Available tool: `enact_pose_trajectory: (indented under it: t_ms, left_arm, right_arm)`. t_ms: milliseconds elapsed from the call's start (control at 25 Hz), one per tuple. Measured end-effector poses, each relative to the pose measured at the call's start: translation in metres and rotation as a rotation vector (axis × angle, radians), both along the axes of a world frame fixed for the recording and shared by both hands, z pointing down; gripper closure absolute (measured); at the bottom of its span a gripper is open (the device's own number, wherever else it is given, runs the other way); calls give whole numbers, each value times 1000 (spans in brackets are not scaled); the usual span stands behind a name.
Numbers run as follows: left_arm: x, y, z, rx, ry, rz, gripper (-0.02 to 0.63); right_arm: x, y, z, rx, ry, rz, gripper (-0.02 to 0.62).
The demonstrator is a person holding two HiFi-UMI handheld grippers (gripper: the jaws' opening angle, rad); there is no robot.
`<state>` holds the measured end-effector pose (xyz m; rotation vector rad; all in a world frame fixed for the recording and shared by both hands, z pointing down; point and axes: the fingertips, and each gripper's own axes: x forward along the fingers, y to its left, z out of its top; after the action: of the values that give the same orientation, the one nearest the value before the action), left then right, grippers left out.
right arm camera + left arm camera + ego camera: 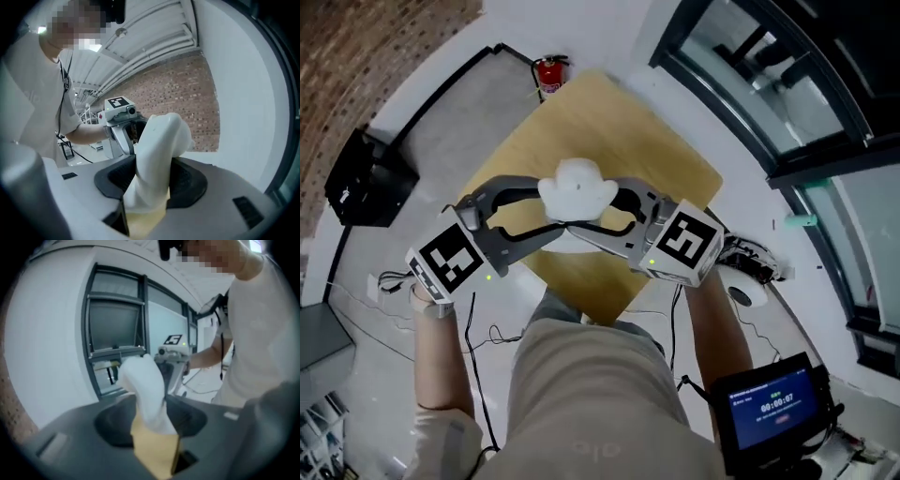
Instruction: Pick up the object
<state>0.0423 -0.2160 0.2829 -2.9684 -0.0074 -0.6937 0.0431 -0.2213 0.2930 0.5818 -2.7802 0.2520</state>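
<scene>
The object (577, 190) is a soft white lump with rounded lobes, over the middle of a light wooden table (656, 141). My left gripper (555, 211) comes in from the left and my right gripper (598, 214) from the right, and both are shut on it. In the left gripper view the white object (145, 390) stands between the dark pads of the left gripper (150, 416), with the right gripper (173, 352) behind it. In the right gripper view the object (157, 159) fills the gap of the right gripper (152, 180). Whether it touches the table I cannot tell.
A red fire extinguisher (549, 75) stands on the floor beyond the table's far corner. A black case (366, 178) sits at the left. A device with a lit screen (773, 403) is at the lower right. Cables lie on the floor, and dark-framed windows (787, 84) run along the right.
</scene>
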Motion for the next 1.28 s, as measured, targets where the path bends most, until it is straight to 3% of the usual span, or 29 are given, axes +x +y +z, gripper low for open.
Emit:
enact_pose_trajectory:
  t_ms: [320,600,1280]
  left_arm:
    - [21,43,-67,279,13,26,410]
    - [42,70,-87,382,19,20,410]
    - [49,79,-88,387,30,10,411]
  right_arm:
    - [21,42,-72,318,53,69,393]
    - [42,71,-94,457,115,124,393]
    - [49,81,-95,500,142,126,396]
